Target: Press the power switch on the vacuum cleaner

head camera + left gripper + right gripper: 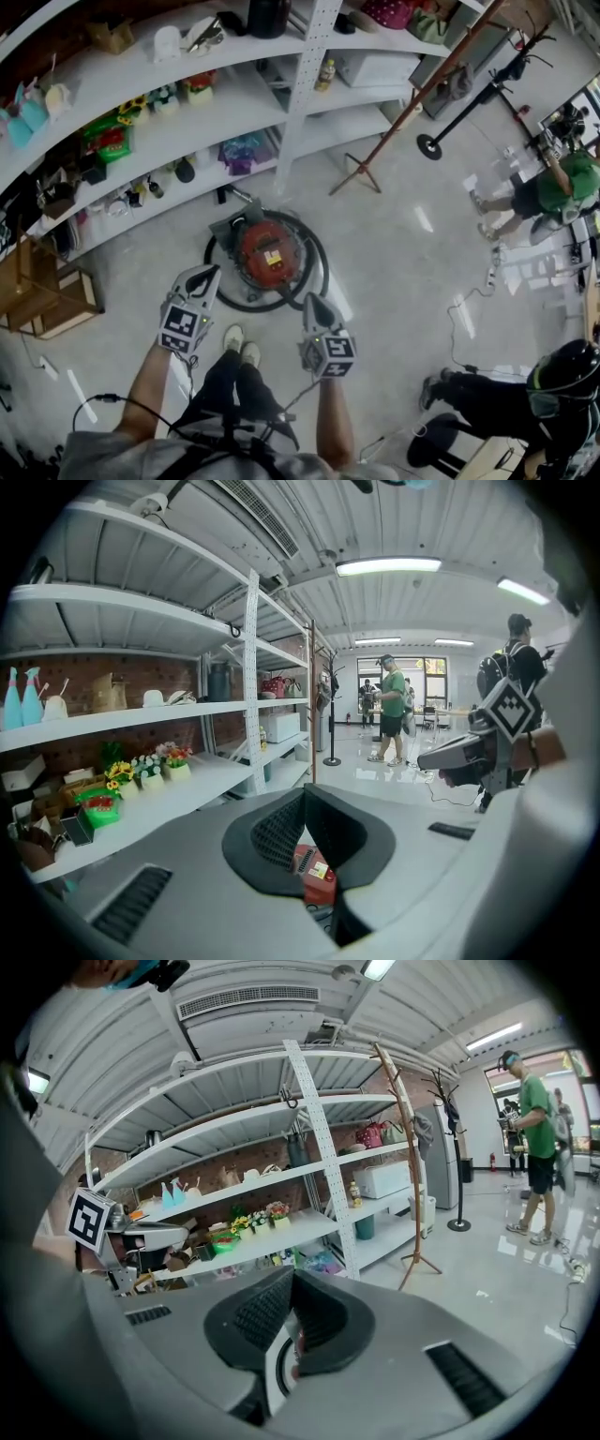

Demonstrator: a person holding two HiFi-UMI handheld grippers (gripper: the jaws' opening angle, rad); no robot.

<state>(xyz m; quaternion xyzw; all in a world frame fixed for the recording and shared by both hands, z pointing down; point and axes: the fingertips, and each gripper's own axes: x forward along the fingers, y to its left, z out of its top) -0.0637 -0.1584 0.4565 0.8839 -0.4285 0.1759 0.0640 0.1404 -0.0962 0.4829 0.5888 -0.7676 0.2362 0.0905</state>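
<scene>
A round red vacuum cleaner (267,253) sits on the pale floor inside a ring of its black hose (319,272), just in front of the shelving. My left gripper (212,272) hovers at its left edge, above the floor, jaws shut and empty. My right gripper (310,298) hangs near the hose at the vacuum's lower right, also shut and empty. In the left gripper view the black pads (272,832) meet at the left gripper (305,799), and the red vacuum body (314,874) shows below them. In the right gripper view only a sliver of hose (272,1372) shows under the shut right gripper (292,1279).
White shelving (187,122) full of small items runs behind the vacuum. A wooden coat stand (375,141) leans to the right, and a wooden crate (47,295) stands at the left. People (553,187) and a floor cable (459,328) are at the right. My shoes (239,342) are just behind the grippers.
</scene>
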